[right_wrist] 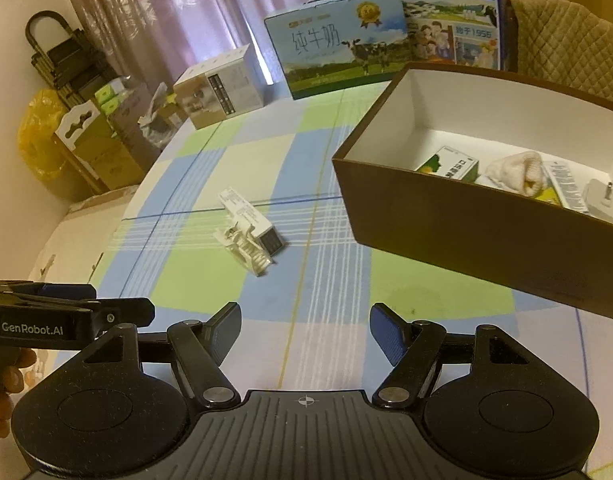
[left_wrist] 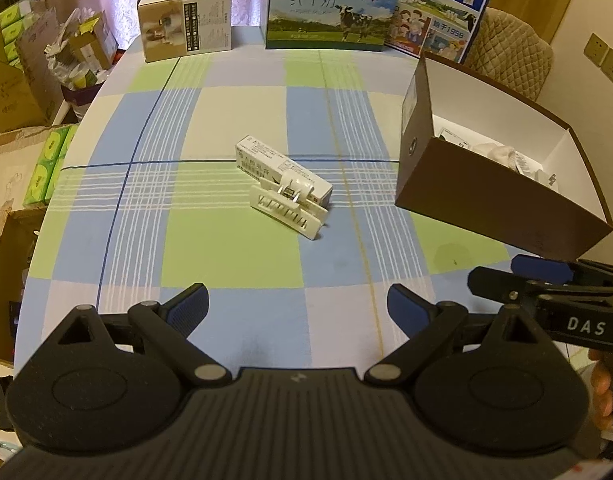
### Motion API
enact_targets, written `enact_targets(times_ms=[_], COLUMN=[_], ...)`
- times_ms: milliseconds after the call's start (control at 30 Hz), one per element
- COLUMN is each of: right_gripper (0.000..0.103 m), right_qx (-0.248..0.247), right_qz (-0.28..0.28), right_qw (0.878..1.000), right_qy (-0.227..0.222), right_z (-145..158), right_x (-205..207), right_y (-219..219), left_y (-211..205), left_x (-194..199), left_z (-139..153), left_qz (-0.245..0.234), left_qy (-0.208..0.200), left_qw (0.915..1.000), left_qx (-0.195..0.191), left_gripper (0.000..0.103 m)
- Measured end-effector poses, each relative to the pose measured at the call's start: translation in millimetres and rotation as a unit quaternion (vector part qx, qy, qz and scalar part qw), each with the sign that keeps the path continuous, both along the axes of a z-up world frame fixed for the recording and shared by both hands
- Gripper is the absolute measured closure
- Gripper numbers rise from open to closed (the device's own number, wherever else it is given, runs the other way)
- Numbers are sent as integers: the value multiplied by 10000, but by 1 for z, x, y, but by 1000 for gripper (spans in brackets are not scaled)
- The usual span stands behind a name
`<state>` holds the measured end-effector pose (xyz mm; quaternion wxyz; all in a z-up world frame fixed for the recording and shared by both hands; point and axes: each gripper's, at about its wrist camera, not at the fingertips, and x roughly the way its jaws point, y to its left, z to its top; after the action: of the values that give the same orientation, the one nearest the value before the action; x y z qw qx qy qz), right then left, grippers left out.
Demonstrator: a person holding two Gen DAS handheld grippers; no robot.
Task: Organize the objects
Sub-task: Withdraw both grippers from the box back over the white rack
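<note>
A long white carton [left_wrist: 274, 164] [right_wrist: 246, 216] lies in the middle of the checked tablecloth, with a white plastic clip [left_wrist: 288, 210] [right_wrist: 248, 252] resting against its near side. To the right stands a brown box [left_wrist: 486, 208] [right_wrist: 458, 220] with a white inside; it holds a green and white carton [right_wrist: 448, 164], a cream cloth [right_wrist: 514, 172] and other small items. My left gripper [left_wrist: 298, 306] hovers open over the near table edge, nothing between its fingers. My right gripper [right_wrist: 305, 326] is open too, just beside the left one, in front of the brown box.
Two milk cartons [left_wrist: 330, 8] [left_wrist: 438, 12] and a beige box [left_wrist: 186, 20] stand along the table's far edge. Cardboard boxes and green tissue packs [left_wrist: 46, 164] crowd the floor to the left. A quilted chair back [left_wrist: 510, 44] rises behind the brown box.
</note>
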<state>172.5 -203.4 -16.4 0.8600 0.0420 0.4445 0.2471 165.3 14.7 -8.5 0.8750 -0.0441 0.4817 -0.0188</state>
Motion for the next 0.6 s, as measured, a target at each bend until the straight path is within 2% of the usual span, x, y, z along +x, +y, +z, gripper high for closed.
enact_targets(times_ms=[367,433,500,600], right_gripper=[35,41,59,73], right_qx=[80,63,60,118], right_qz=[22,-60,-106,-127], right_qw=[9999,9998,9997,9997], right_qy=[-86,-169,-201,-188], right_z=[-28,-32,-37,-46], right_x=[23,28,34,44], right_y=[19,21,22,24], left_y=[4,3,3,-1], left_x=[14,19,25,35], left_z=[-29,-36,-44,-56], left_qz=[153,204,239,306], left_qy=[-113,-127,-156,-172], left_qw=[9998,9997,9996,9994], left_qx=[-25,-47,-62,-45], left_gripper=[9,9,9,9])
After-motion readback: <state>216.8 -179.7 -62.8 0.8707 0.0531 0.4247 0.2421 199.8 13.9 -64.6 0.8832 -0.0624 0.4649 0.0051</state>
